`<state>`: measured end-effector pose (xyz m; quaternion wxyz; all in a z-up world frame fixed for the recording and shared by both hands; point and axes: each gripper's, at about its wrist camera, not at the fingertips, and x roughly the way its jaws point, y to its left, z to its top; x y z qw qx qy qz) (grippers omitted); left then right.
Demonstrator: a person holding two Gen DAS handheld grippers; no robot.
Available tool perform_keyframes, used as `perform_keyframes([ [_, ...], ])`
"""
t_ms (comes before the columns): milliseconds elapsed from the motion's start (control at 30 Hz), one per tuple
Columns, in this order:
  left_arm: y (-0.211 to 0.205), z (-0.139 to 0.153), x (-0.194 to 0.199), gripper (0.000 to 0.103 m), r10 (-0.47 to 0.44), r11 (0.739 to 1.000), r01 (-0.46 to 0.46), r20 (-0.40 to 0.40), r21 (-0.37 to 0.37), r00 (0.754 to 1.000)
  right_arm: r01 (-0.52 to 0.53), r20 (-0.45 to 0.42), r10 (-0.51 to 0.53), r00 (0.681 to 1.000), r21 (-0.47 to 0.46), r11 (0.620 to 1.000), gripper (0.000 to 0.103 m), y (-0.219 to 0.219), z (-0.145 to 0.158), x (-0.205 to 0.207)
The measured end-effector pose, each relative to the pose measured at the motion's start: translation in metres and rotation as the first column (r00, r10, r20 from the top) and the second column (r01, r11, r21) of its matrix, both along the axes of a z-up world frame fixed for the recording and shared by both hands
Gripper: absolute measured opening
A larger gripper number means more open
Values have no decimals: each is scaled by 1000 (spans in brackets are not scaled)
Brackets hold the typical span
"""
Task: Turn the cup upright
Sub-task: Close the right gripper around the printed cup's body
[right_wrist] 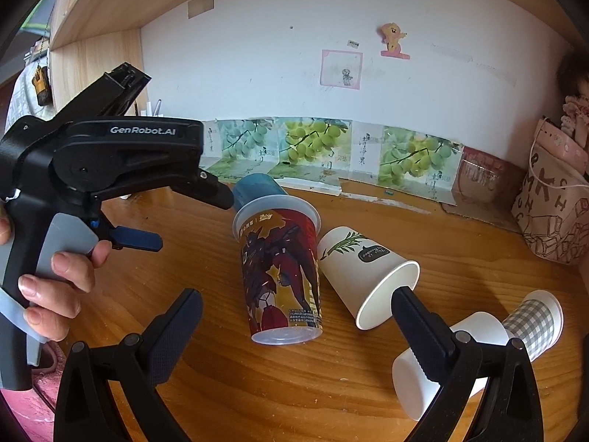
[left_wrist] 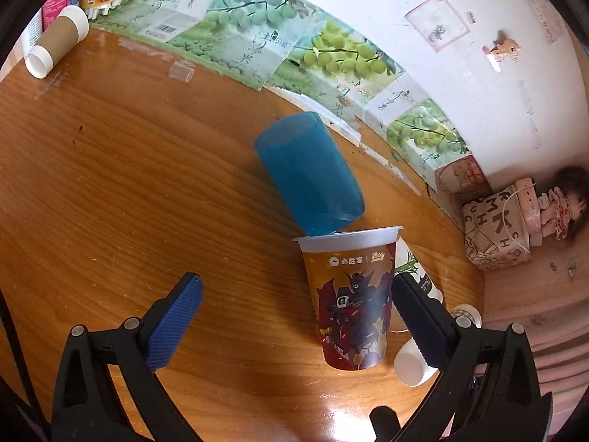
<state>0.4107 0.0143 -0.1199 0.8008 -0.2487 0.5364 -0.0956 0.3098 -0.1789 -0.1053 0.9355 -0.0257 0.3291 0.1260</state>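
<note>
The printed cup [left_wrist: 351, 300] lies on its side on the wooden table [left_wrist: 110, 184], just inside the right-hand finger of the left gripper [left_wrist: 294, 316], whose jaws stand wide apart, grasping nothing. The right gripper [right_wrist: 294, 326] is likewise spread and empty. The risk I judge likeliest: closing will nudge the blue cup [left_wrist: 307, 173] touching its rim ahead, or the white bamboo cup [right_wrist: 362, 269] pressed against its far side (both roll easily), and the slick tapered wall may squirt forward from the pads

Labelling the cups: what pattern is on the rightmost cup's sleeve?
Grey-and-white gingham on the checked cup; right wrist view.
</note>
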Motion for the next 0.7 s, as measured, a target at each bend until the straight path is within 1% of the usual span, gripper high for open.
perform_keyframes([
  [67,-3,-3,1,102,4,1000,-4,-12,5,1000,1,-2,-1,1000,1,1000,103,0,-2,0],
  [133,-6,-6,5,102,-10,1000,9,-25,-14,1000,6,-7,-6,1000,1,1000,103,-1,-3,0],
  [333,-17,-11,12,101,-32,999,31,-48,-21,998,21,-15,-21,1000,14,1000,103,-7,-5,-2],
  [367,-19,-12,14,101,-31,999,30,-64,-10,997,25,-16,-25,1000,15,1000,103,-8,-6,-3],
  [500,-27,-15,19,101,-50,999,50,-65,-7,997,46,-22,-46,999,22,999,103,-16,-7,-4],
  [567,-31,-18,21,101,-59,998,57,-71,-21,996,55,-24,-54,998,26,998,103,-21,-7,-5],
  [700,-38,-22,24,97,-74,997,70,-88,-43,993,80,-24,-79,997,29,996,103,-30,-5,-7],
])
